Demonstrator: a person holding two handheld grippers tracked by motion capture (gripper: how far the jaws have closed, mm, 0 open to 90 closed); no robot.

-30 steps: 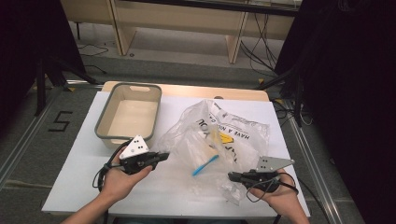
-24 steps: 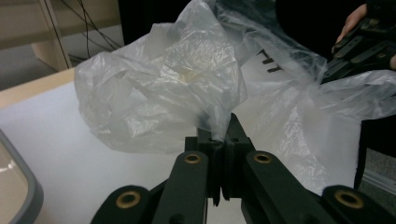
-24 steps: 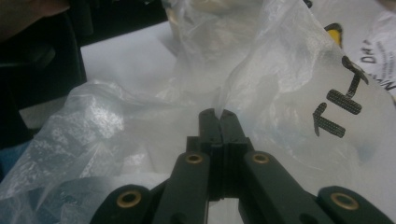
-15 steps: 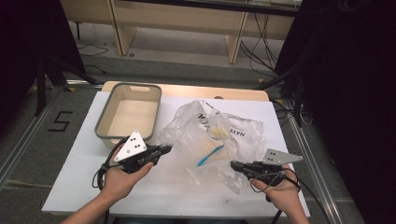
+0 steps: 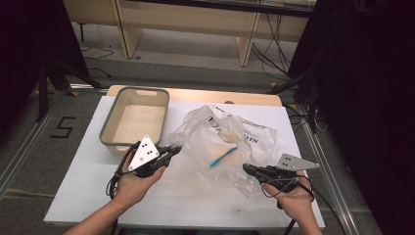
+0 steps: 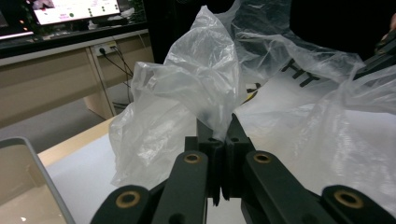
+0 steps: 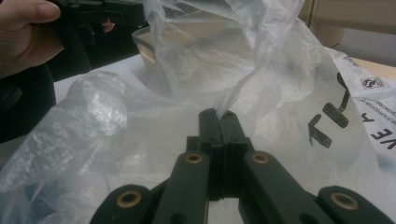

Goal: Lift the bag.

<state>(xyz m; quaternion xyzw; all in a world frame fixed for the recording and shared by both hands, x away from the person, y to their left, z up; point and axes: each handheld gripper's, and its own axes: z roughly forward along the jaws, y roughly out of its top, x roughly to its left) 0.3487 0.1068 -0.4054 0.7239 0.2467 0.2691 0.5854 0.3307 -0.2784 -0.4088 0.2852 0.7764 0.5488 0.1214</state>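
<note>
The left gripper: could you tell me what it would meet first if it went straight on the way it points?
The left gripper is already shut on the clear plastic bag, so more of that bag comes first; what lies beyond is unclear.

White desk [image 5: 83,186] carrying a grey rectangular bin [image 5: 110,128] with a pale interior, set toward the far left part of the top. Behind the desk, light wooden furniture [image 5: 195,19] with loose cables [image 5: 266,54] on the floor. A "5" mark [image 5: 63,127] on the floor, left of the desk. A lit monitor [image 6: 70,9] in the background.
</note>
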